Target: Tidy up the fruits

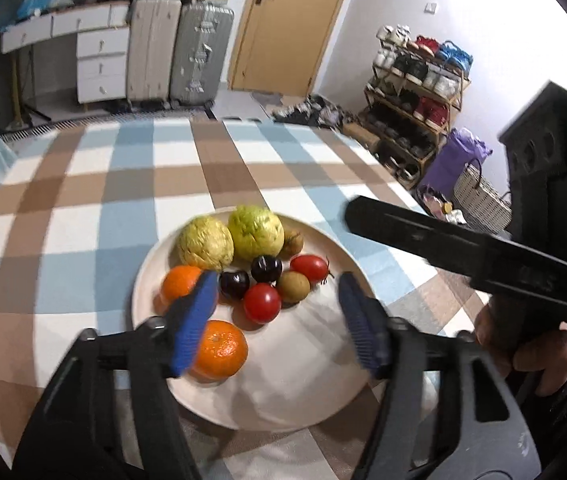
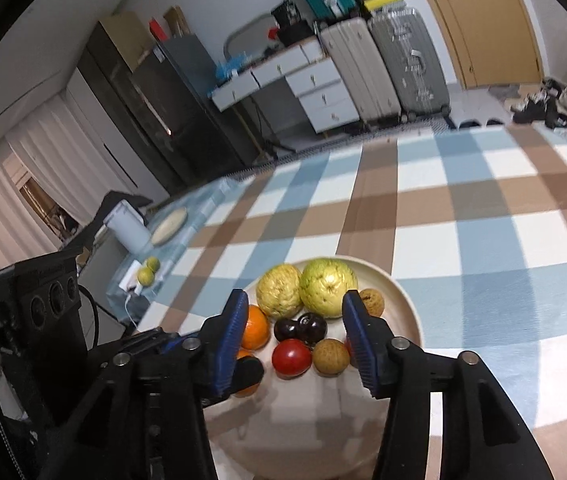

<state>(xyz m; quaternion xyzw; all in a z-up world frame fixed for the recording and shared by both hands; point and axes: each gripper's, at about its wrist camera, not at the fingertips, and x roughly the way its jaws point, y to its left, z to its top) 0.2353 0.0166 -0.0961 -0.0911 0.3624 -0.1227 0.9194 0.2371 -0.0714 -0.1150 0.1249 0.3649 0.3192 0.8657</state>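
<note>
The fruit sits bunched on the far half of a pale plate point(image 1: 323, 396) at the near edge of a checked table point(image 1: 83, 208): two guavas point(image 1: 256, 232) at the back, dark plums point(image 1: 266, 268), two tomatoes point(image 1: 262, 303), brown round fruits, maybe longans, and oranges point(image 1: 218, 349) on the left. Tomatoes and plums look smooth and soft, likely to bruise or roll, so take them gently across the widest part; the guavas are bulkier and probably firmer. The left gripper point(image 1: 277, 316) and the right gripper point(image 2: 292, 334) both hover above the plate, fingers spread, holding nothing.
</note>
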